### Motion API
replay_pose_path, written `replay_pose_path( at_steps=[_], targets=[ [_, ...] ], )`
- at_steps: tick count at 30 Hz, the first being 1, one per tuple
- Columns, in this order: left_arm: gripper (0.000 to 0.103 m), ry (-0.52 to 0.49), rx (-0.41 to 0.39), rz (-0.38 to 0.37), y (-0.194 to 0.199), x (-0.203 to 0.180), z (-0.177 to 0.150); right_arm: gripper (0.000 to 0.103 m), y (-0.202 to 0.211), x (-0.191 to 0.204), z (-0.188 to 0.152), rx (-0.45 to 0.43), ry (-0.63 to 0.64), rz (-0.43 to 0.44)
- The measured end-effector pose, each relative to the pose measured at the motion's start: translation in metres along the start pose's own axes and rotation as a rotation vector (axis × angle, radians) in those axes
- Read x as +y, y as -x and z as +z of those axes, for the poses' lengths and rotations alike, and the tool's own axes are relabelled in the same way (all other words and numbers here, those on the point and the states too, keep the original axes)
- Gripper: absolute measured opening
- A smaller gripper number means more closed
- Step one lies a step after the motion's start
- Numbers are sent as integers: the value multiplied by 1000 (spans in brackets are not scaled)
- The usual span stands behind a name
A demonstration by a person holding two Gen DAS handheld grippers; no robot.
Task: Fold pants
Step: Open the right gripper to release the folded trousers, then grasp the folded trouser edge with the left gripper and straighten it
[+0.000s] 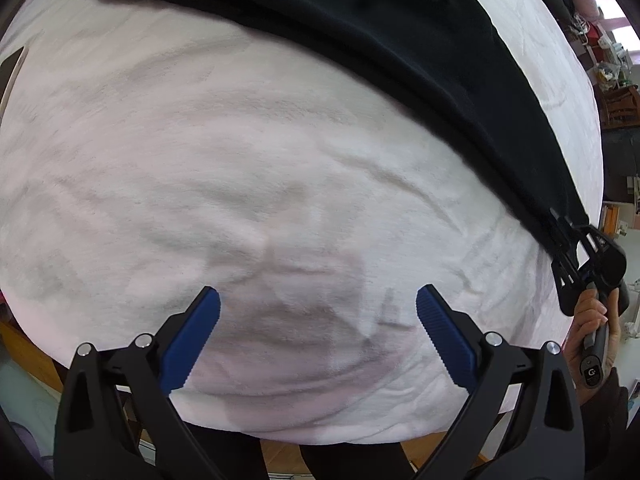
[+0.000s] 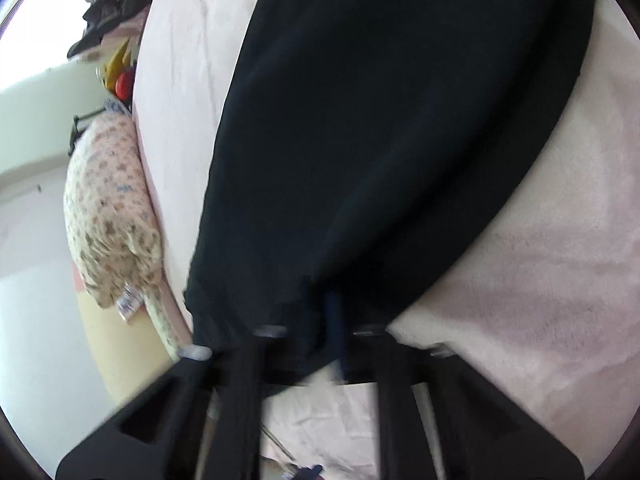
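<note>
The black pants (image 1: 360, 40) are lying stretched across the far part of a white fleecy blanket (image 1: 240, 160) that is covering the bed, running in the left wrist view from the upper left down to the right edge. There the right gripper (image 1: 568, 236) is pinching the end of the fabric, jaws closed on it, with the person's right hand (image 1: 588, 332) wrapping its handle. The right wrist view is blurring, but the cloth seems to be bunching between the closed blue pads (image 2: 334, 320). The left gripper (image 1: 318, 312) is hovering over bare blanket, jaws spread wide and gripping nothing. A floral pillow (image 2: 112, 208) is sitting beside the bed's edge.
</note>
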State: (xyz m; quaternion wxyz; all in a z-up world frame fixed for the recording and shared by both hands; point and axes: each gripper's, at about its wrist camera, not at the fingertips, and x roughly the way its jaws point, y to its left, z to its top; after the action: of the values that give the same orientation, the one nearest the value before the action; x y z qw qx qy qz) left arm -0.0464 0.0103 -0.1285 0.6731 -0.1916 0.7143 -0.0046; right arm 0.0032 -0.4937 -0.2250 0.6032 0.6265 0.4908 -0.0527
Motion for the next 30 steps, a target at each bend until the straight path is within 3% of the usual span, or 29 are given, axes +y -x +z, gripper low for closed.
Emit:
replay_pose_path(
  at_steps=[4, 8, 11, 15, 18, 20, 21, 27, 29, 30],
  targets=[
    [99, 55, -57, -92, 13, 14, 15, 2, 13, 10, -14, -29, 69, 19],
    [99, 161, -125, -219, 27, 33, 49, 2, 20, -3, -25, -42, 27, 14],
    [99, 222, -182, -243, 36, 45, 79, 2, 10, -19, -26, -47, -37, -24],
    [99, 341, -241, -289, 48, 73, 112, 3, 2, -24, -21, -37, -118, 1],
    [99, 473, -298, -360, 62, 108, 129, 13, 4, -19, -19, 7, -106, -4],
    [98, 544, -332, -385, 71, 133, 141, 41, 10, -15, -21, -1, -91, -24],
    [97, 567, -344, -392, 74, 142, 147, 48, 15, -15, -22, -15, -91, -27],
    [92, 712, -422, -477, 96, 201, 183, 51, 23, -10, -36, -58, -105, -11],
    [90, 725, -424, -486, 100, 215, 195, 51, 19, -8, -41, -50, -111, -6],
    [85, 716, -423, -473, 102, 219, 202, 51, 16, -7, -43, -47, -113, -7]
  ],
)
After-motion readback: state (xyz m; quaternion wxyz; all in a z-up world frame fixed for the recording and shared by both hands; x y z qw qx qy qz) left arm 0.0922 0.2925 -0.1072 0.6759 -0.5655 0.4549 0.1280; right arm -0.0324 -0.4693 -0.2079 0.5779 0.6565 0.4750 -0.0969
